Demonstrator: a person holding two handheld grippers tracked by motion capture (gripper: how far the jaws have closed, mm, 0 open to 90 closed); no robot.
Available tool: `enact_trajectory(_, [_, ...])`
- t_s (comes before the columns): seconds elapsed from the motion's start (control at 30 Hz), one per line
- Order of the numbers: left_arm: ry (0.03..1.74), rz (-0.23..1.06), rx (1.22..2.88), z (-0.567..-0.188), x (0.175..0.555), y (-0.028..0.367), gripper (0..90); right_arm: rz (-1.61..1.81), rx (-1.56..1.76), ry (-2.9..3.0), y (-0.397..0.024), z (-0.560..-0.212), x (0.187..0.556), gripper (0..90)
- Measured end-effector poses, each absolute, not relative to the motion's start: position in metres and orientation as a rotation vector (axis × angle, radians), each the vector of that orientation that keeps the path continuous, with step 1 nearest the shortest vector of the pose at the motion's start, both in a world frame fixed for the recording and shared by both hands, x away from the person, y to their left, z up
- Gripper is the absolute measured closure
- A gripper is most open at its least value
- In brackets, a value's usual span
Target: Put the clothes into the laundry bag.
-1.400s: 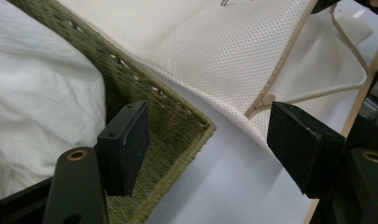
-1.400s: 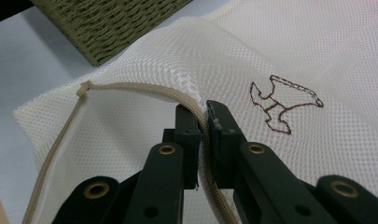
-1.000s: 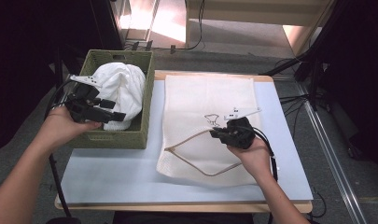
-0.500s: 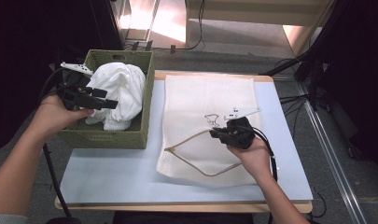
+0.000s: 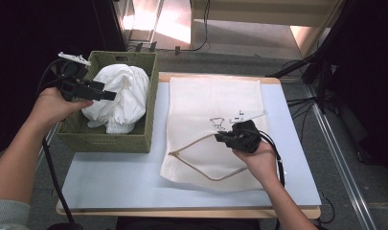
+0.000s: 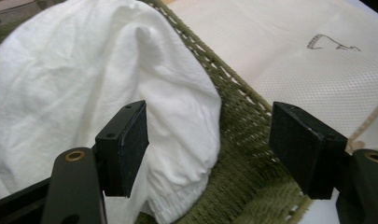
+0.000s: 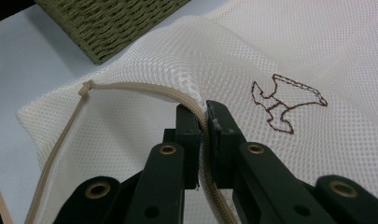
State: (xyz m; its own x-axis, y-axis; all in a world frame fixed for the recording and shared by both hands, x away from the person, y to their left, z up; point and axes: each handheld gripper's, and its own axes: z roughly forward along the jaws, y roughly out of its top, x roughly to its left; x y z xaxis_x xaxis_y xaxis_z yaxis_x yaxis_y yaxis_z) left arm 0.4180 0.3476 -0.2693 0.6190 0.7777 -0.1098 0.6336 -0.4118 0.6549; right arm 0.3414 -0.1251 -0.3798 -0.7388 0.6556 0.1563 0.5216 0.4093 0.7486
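Scene: a person at a table (image 5: 110, 184) with a pale blue top, holding a two-jaw gripper in each hand.
Mesh bag: a cream mesh laundry bag (image 5: 215, 103) lies flat on the right half of the table, with a small brown stitched figure (image 7: 284, 105) on it.
Bag opening: the near edge is lifted, and the tan zipper (image 7: 130, 88) arcs up from the table.
Right gripper (image 5: 227, 139): jaws narrow, pinched on the zipper edge and holding the bag mouth raised.
Left gripper (image 5: 110, 96): jaws wide apart with nothing between them, held over the basket beside the white cloth.
White cloth: a crumpled white garment (image 5: 119, 93) sits bundled inside the basket, rising above its rim.
Basket: a green woven basket (image 5: 105, 141) stands on the left of the table, just beside the bag.
In the way: the basket's right wall (image 6: 233, 140) stands between the cloth and the bag.
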Motion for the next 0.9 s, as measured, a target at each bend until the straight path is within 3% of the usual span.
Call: enact_trajectory(0.9, [1.224,0.314,2.114,-0.315,0.462,0.362,22.6,1.23,1.055,2.513,-0.123,-0.382,0.342,85.0])
